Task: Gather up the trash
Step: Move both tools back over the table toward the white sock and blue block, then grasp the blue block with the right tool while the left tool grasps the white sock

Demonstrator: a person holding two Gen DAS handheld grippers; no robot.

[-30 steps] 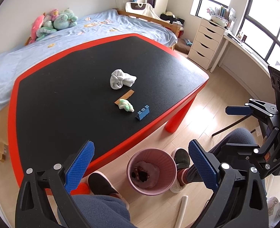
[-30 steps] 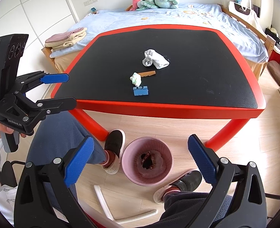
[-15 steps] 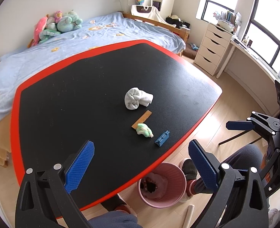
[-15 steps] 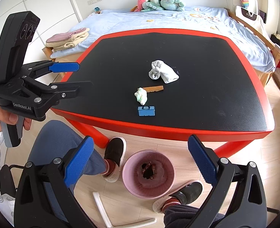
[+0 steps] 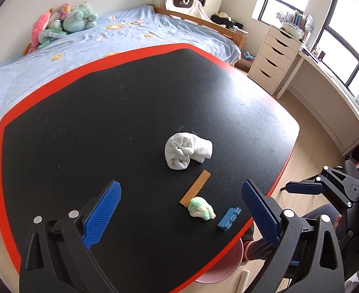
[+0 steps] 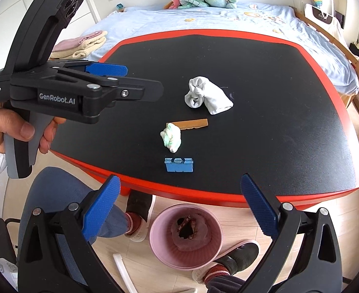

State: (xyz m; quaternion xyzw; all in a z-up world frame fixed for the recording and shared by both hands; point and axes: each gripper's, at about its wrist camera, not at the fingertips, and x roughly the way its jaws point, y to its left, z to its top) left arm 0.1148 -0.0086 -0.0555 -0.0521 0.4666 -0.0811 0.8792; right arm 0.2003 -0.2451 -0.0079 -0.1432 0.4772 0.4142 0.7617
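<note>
On the black red-rimmed table [image 5: 82, 122] lie a rolled white cloth [image 5: 186, 152], a thin brown strip [image 5: 196, 187], a crumpled green-white wad [image 5: 201, 208] and a small blue block [image 5: 229, 218]. In the right wrist view they are the cloth [image 6: 207, 96], strip [image 6: 191, 123], wad [image 6: 171, 137] and block [image 6: 179, 165]. A pink bin [image 6: 185, 236] with trash inside stands on the floor below the table's near edge. My left gripper [image 5: 180, 210] is open and empty above the table, near the wad. My right gripper [image 6: 178, 207] is open and empty above the bin.
A bed with plush toys [image 5: 64, 22] runs behind the table. White drawers [image 5: 274, 58] and a desk stand at the right by the windows. The person's knees and slippered feet [image 6: 136, 219] flank the bin. A white tube [image 6: 124, 271] lies on the floor.
My left gripper has moved forward over the table and closer to the trash items. My right gripper has risen and advanced toward the table edge. Both stay open.
</note>
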